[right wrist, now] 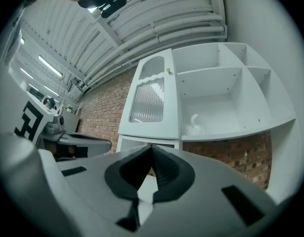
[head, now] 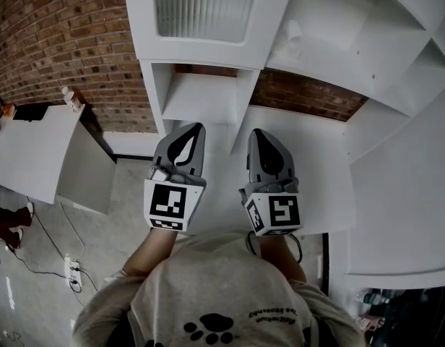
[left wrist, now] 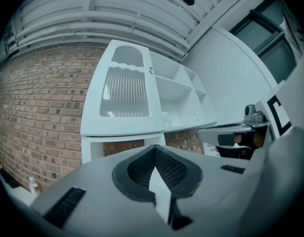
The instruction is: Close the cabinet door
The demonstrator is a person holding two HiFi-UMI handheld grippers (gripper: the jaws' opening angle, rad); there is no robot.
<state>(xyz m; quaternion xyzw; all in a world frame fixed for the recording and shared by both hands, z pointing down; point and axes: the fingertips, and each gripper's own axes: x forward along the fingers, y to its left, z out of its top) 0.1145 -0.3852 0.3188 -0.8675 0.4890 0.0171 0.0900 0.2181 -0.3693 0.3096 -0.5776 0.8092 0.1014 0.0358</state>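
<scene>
The white cabinet door (head: 201,13) has a ribbed glass panel and covers the cabinet's left upper compartment; it looks flush with the front. A small knob (right wrist: 168,71) sits at its right edge. The door also shows in the left gripper view (left wrist: 125,95) and the right gripper view (right wrist: 148,102). To the right of the door are open white shelves (right wrist: 216,98). My left gripper (head: 197,127) and right gripper (head: 260,132) hang side by side below the cabinet, apart from the door. Both are shut and hold nothing. The jaw tips meet in the left gripper view (left wrist: 154,149) and the right gripper view (right wrist: 151,147).
A crumpled clear bag (right wrist: 193,125) lies on an open shelf. A white counter (head: 316,172) runs under the cabinet against the brick wall (head: 63,35). A white table (head: 35,150) with small bottles (head: 71,96) stands at the left. Cables and a power strip (head: 71,270) lie on the floor.
</scene>
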